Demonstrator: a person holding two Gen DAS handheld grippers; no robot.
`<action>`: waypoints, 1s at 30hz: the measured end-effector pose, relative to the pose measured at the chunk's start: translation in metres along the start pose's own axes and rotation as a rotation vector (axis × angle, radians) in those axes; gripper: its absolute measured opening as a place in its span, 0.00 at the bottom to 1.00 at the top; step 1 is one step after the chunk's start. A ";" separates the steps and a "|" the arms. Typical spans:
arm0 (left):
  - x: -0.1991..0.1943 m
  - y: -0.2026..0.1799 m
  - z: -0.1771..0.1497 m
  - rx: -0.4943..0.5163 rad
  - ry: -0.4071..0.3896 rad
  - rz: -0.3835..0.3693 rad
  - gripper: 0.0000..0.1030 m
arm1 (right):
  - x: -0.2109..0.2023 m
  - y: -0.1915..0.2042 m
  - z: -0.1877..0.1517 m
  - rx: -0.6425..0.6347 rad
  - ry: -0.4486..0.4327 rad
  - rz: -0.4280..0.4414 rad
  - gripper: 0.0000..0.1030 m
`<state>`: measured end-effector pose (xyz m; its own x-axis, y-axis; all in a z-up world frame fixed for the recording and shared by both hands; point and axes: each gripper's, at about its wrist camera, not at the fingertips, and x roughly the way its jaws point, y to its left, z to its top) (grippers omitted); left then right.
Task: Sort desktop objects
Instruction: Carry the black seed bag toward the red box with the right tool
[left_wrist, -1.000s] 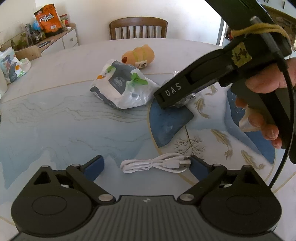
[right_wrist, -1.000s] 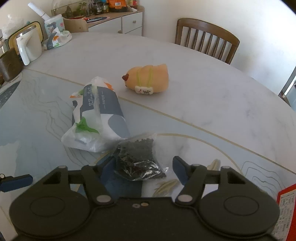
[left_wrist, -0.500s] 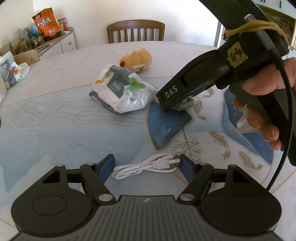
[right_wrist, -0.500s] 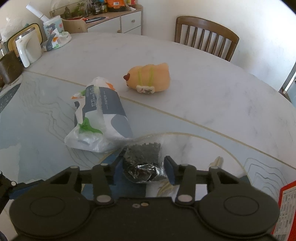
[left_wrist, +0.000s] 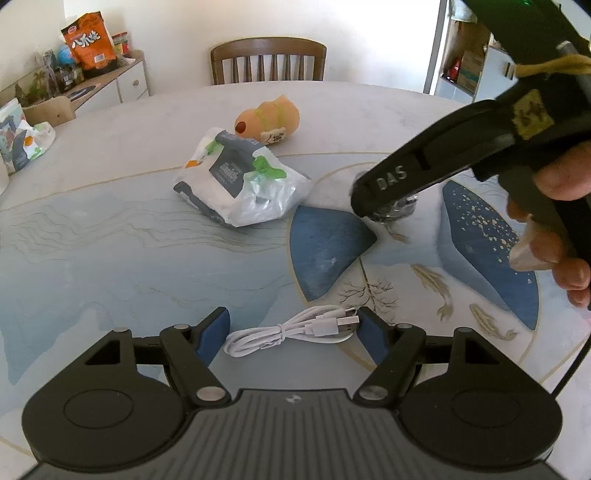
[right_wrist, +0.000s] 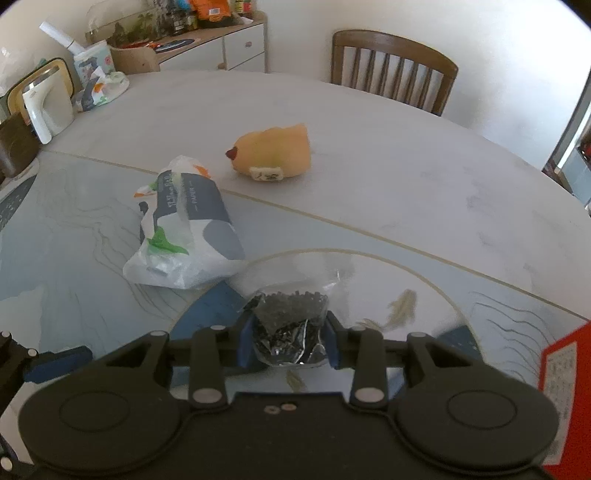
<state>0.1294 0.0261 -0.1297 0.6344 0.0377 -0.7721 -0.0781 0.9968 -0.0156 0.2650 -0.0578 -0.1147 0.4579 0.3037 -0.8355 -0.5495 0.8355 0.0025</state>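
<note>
My right gripper is shut on a small clear bag of black pellets and holds it just above the table. In the left wrist view the right gripper's black body hangs at the right, with a bit of the bag under its tip. My left gripper is open around a coiled white USB cable lying on the table between its blue pads. A white and grey tissue pack and an orange plush toy lie beyond.
A wooden chair stands at the table's far edge. A red box is at the right edge of the right wrist view. A white kettle and tissue bags stand far left; a cabinet with snack bags is behind.
My right gripper has closed on the pellet bag and lifted it slightly. My left gripper has narrowed a little around the cable and moved closer to it.
</note>
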 end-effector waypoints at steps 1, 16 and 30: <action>-0.001 -0.001 0.001 0.003 -0.003 -0.001 0.73 | -0.003 -0.002 -0.001 0.006 -0.003 -0.002 0.35; -0.016 -0.013 0.016 0.042 -0.040 -0.032 0.73 | -0.050 -0.034 -0.012 0.105 -0.042 0.003 0.35; -0.049 -0.036 0.054 0.124 -0.097 -0.125 0.73 | -0.117 -0.061 -0.020 0.152 -0.114 -0.005 0.35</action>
<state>0.1425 -0.0075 -0.0573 0.7049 -0.0860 -0.7041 0.0973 0.9950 -0.0242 0.2309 -0.1535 -0.0283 0.5411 0.3420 -0.7683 -0.4390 0.8941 0.0888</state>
